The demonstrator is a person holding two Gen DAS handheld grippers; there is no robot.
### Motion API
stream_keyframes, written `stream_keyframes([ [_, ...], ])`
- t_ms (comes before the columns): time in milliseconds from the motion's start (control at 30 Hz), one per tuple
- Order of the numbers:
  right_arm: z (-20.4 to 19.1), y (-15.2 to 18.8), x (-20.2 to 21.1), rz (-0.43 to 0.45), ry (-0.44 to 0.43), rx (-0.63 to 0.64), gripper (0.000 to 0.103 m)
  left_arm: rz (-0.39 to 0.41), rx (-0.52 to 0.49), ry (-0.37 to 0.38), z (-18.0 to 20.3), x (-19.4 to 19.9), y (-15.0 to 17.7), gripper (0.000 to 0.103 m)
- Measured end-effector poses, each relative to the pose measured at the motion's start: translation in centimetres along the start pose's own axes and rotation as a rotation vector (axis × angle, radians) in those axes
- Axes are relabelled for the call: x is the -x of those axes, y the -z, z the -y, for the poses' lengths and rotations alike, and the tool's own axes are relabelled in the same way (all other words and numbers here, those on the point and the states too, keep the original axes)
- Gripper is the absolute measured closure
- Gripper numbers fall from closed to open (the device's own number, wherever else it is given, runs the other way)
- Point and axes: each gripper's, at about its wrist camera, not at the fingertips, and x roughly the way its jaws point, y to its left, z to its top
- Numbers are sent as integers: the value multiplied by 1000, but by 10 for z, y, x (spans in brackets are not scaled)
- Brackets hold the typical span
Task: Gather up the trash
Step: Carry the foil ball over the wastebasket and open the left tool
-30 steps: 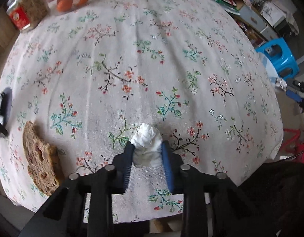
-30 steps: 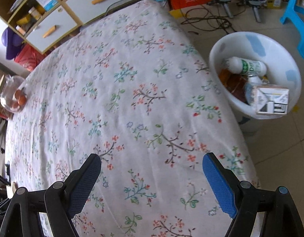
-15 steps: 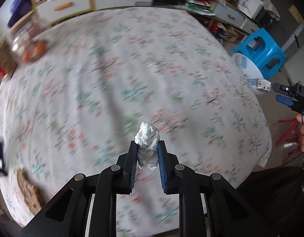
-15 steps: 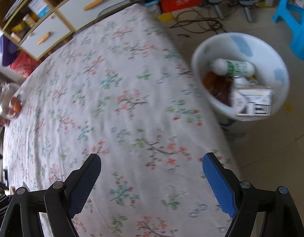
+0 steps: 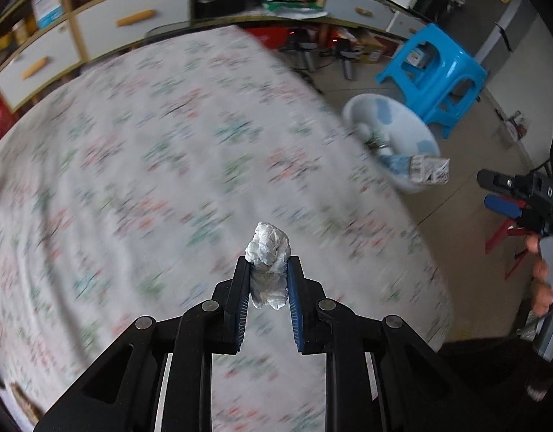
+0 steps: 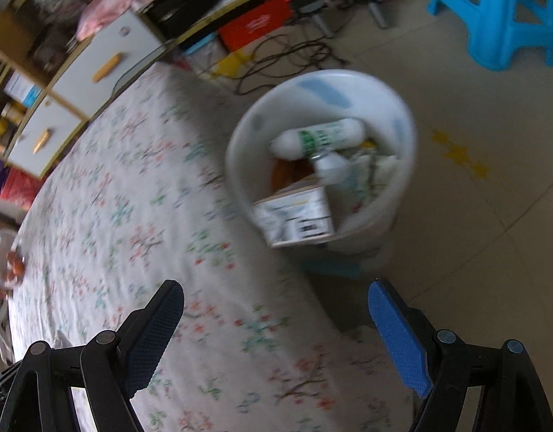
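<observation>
While the left gripper (image 5: 268,270) is pinching a crumpled white tissue (image 5: 268,248) above the floral tablecloth (image 5: 168,165), the right gripper (image 6: 276,309) is hanging wide apart and empty, facing the white bin (image 6: 391,108) of trash beside the table

left gripper (image 5: 268,270): jaws clamped, loaded | right gripper (image 6: 276,324): jaws spread wide

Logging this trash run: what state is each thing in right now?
Left tongs: shut on the tissue wad.
Tissue wad: crumpled, held above the tablecloth.
Right tongs: open, holding nothing.
Trash bin: on the floor beside the table, partly filled.
Bottle: lying in the bin.
</observation>
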Motion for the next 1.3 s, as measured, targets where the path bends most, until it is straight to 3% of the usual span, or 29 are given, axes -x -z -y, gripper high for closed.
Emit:
stream_keyframes([
  [333,46,-21,14,41,-2,-134,15,7,-9,72,70,-50,-63,82],
  [667,68,-27,18,56,13,-201,15,44,48,151,98,-83,-108,78],
  [767,71,-28,19,62,21,-212,15,60,77,169,97,-83,-112,58],
  [833,72,-28,19,69,29,-214,15,81,96,147,95,-78,-112,32],
  [900,70,-28,22,81,45,-203,15,111,105,151,92,-70,-110,27],
  [1100,59,-26,26,104,54,-169,15,128,165,142,72,-45,-91,24],
  [1200,52,-22,31,118,53,-150,15,121,163,82,62,-34,-72,20],
  [1300,40,-18,36,132,58,-114,15,117,138,-24,55,-24,-51,17],
])
